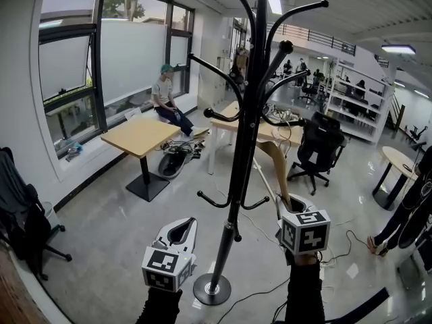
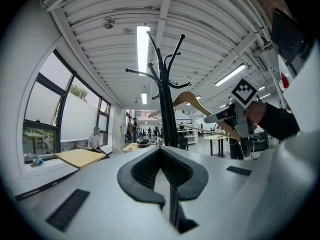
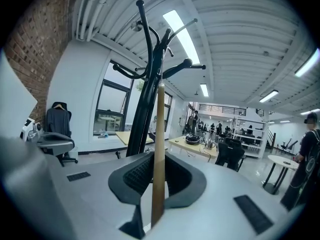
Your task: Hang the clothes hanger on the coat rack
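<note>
Beside the coat rack, right gripper clenched on wooden hanger, its hook lost among rack arms in head view, left gripper closed, empty.

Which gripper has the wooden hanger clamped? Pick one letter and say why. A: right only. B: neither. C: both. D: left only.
A: the wooden hanger stands clamped between the jaws of the right gripper, while the left gripper has its jaws together on nothing.
</note>
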Motion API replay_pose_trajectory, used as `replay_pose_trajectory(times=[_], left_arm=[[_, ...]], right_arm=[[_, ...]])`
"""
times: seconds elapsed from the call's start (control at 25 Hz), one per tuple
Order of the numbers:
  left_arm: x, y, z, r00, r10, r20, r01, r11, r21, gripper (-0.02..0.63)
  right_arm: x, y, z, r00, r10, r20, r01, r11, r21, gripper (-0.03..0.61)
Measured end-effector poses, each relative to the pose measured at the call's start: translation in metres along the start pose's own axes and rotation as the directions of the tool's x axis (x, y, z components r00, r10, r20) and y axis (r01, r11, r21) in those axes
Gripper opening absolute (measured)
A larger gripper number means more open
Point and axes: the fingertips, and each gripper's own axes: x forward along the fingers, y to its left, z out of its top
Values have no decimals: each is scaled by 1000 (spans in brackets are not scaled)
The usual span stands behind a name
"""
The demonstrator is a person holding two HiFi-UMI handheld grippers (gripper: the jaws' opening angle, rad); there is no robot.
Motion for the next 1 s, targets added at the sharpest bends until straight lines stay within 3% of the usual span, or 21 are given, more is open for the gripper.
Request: replay_pose_trajectory(times=[1.0], left_arm=[[21,20,-16,997,67,-46,-67,998,-3,8]], right_arm=[[57,-3,-10,999,54,-9,-54,999,8,55]])
